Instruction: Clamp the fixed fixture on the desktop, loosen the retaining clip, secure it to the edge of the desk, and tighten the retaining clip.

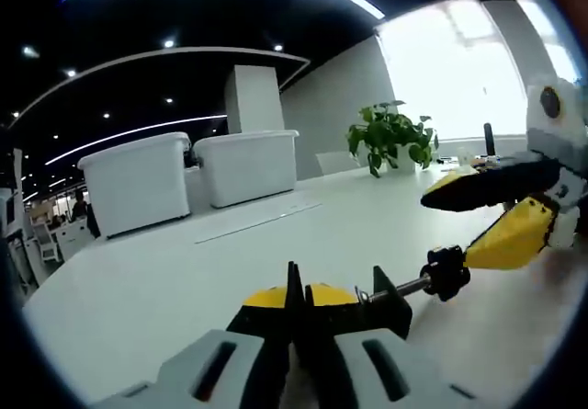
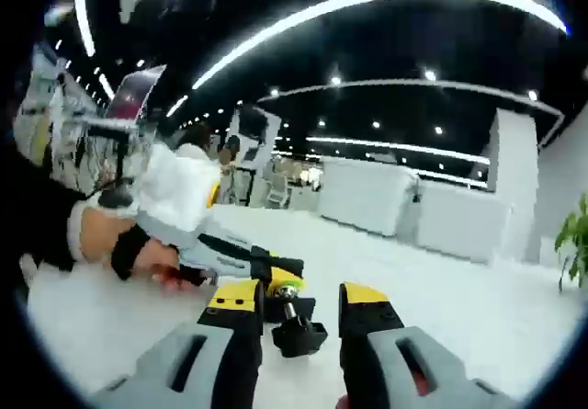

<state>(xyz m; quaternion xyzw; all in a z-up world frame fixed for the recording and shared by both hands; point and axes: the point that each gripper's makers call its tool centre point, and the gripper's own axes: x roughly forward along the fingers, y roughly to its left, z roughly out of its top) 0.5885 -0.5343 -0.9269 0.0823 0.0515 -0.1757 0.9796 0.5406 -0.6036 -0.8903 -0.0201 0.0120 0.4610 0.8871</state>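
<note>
A black clamp fixture (image 1: 386, 304) is held just above the white desk (image 1: 138, 280). My left gripper (image 1: 296, 303) is shut on its body. Its threaded screw runs right to a black knob (image 1: 447, 272). My right gripper (image 1: 450, 230) comes in from the right, its yellow-and-black jaws spread above and below that knob. In the right gripper view the knob (image 2: 299, 335) sits low between the open jaws of my right gripper (image 2: 300, 297), without clear contact. A person's hand (image 2: 110, 234) holds the left gripper (image 2: 276, 269) at the left.
Two white storage bins (image 1: 138, 179) (image 1: 248, 163) stand at the back of the desk. A potted plant (image 1: 390, 135) stands by the bright window at the right. A long pale strip (image 1: 257, 221) lies on the desktop ahead.
</note>
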